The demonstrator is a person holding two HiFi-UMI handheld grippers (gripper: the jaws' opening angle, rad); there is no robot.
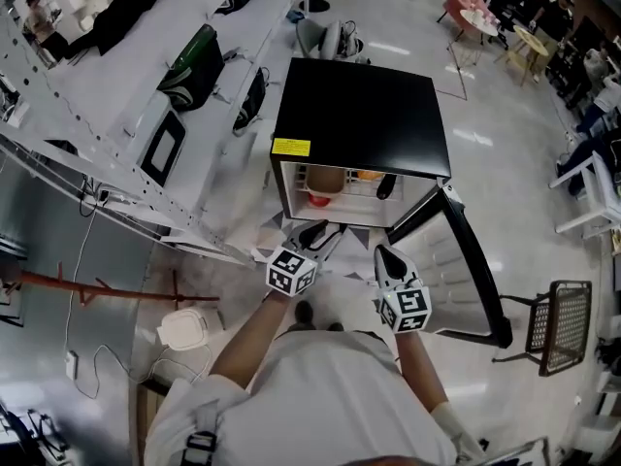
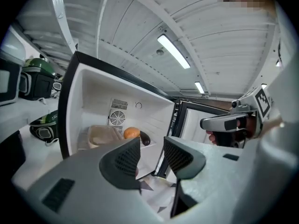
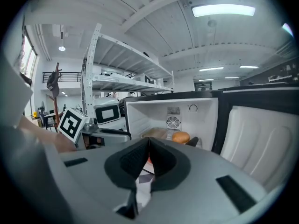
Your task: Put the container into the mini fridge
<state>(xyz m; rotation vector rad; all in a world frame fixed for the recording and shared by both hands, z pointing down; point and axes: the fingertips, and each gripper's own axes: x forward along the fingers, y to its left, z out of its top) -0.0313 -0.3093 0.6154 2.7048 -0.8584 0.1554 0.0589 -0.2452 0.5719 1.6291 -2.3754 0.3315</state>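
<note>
Judged light and stiff, the translucent beige plastic container (image 2: 100, 135) is best gripped at its rim; left gripper (image 2: 152, 148) jaws are held apart, right gripper (image 3: 148, 148) jaws together, both empty.

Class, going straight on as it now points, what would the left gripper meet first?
Likely the inside of the open mini fridge, near the orange; depth is unclear.

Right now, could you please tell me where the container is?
In the left gripper view the container sits on the shelf inside the open mini fridge, at the left, right beside a round orange item.
</note>
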